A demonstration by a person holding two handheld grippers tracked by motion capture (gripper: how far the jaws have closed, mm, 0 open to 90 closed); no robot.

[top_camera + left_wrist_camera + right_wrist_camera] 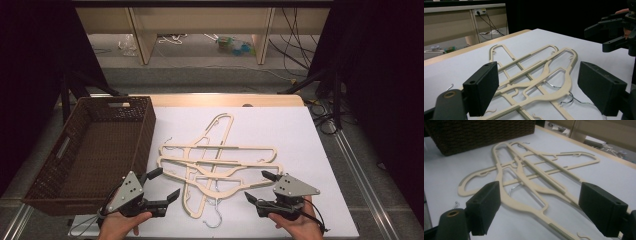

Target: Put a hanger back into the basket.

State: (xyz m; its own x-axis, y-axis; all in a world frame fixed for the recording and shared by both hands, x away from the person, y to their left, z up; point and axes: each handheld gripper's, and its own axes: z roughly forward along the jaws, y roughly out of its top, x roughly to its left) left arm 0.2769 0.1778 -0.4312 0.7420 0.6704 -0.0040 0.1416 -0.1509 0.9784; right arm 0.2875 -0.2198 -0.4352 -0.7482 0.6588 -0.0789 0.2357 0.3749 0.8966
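A pile of cream plastic hangers (217, 162) lies tangled in the middle of a white table (300, 135), with a dark woven basket (95, 150) standing empty at the table's left edge, just beside the pile. The person's left gripper (159, 186) and right gripper (260, 187) hover at the near edge of the table, one on each side of the pile, each with its jaws spread wide and nothing between them.

Most of the hangers lie crosswise, their long bars running left to right across the table, while one stretches from the near edge toward the far right, crossing over the others; a wire hook (215, 217) pokes out at the near end, between the two grippers. Both grippers point inward at the pile, which sits just ahead of each and slightly toward the middle. Neither is clearly nearer, though the left one stands between the pile and the basket. Seen from the left gripper view, the hangers (534, 75) fill the gap between the open jaws; the right gripper view frames the hangers (529, 177) likewise.
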